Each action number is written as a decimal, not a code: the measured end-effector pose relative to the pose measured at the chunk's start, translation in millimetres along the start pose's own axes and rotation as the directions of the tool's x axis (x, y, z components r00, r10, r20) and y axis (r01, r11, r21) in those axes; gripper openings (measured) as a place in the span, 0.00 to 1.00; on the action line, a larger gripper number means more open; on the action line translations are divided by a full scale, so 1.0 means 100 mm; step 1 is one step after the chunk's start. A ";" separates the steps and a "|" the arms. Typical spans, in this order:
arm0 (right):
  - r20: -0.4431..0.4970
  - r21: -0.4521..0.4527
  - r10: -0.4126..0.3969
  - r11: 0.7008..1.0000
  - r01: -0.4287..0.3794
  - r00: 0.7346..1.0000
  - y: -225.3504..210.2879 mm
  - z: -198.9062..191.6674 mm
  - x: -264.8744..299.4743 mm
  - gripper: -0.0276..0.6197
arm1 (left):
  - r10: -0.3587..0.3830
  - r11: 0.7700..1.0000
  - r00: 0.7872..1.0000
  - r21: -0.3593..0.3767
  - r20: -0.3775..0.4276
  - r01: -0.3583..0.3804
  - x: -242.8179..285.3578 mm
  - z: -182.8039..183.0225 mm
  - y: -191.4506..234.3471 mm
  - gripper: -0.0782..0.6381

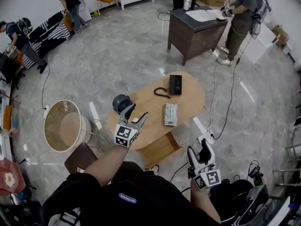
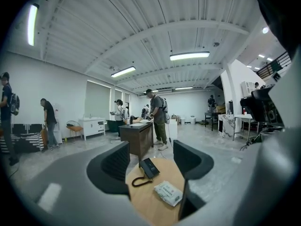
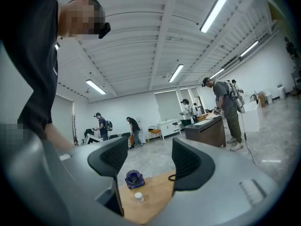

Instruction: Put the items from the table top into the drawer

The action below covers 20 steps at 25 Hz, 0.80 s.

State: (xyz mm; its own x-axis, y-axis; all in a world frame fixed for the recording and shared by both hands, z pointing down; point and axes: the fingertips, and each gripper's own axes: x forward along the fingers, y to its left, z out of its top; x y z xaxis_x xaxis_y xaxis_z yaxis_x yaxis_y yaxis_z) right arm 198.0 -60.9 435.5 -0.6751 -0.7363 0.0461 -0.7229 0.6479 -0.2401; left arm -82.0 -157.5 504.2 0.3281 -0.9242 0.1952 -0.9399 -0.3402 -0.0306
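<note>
Both tools are released and carry nothing. In the head view the left gripper (image 1: 135,113) hangs over the lower left edge of the oval wooden table (image 1: 188,102) with its jaws spread. Its own view looks between them at the black telephone (image 2: 149,167) with its coiled cord and, nearer and to the right, the white packet (image 2: 168,192).

The right gripper (image 1: 198,147) sits in the lower right of the frame, off the table, its jaws likewise apart. Between them show a dark blue round object (image 3: 135,179) and a small white cap (image 3: 138,197) just beside it on the tabletop.

The drawer (image 1: 160,149) stands pulled open at the table's lower edge, below the centre of the frame. All four items lie on the tabletop, outside the drawer. A dark desk (image 1: 195,29) stands in the upper right with people by it.
</note>
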 end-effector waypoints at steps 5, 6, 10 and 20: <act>-0.029 -0.009 0.086 0.996 -0.086 0.996 0.19 -0.09 0.32 0.51 | 0.004 1.000 0.999 -0.001 -0.036 -0.004 0.00 -0.14 -0.02 0.51; -0.035 -0.015 0.102 0.995 -0.103 0.994 0.22 -0.09 0.37 0.51 | 0.007 1.000 0.999 -0.004 -0.042 -0.007 0.00 -0.18 -0.01 0.51; -0.043 -0.024 0.139 0.990 -0.140 0.989 0.31 -0.10 0.54 0.51 | 0.011 1.000 0.997 -0.012 -0.077 -0.012 0.02 -0.40 0.05 0.51; -0.049 0.001 0.128 0.992 -0.128 0.991 0.47 -0.22 0.81 0.51 | 0.012 0.997 0.966 -0.067 -0.258 -0.030 -0.08 -1.57 0.34 0.51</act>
State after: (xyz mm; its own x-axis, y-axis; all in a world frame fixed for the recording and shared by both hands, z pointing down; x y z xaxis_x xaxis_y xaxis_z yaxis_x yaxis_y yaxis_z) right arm 106.0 -86.2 448.9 -0.7684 -0.6368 0.0628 -0.6304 0.7366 -0.2450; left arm -131.2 -134.8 655.4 0.2815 -0.8520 0.4413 -0.9535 -0.3001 0.0289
